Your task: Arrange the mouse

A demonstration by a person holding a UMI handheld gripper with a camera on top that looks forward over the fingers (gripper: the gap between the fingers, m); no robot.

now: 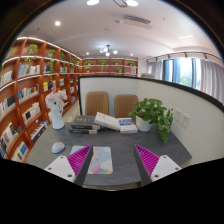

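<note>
The tool (110, 160) hung wide open w/ nothing in it, above the near edge of the desk (120, 140), prob. lining up for a grab, while the white mouse (58, 147) sat left of the tool, near a mouse mat (101, 160) between its fingers.

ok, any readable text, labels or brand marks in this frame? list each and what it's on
None readable.
Books on the table: covers too small to read.
Shelf spines: too small to read.
Mouse left of the open gripper: no mark visible.
</note>
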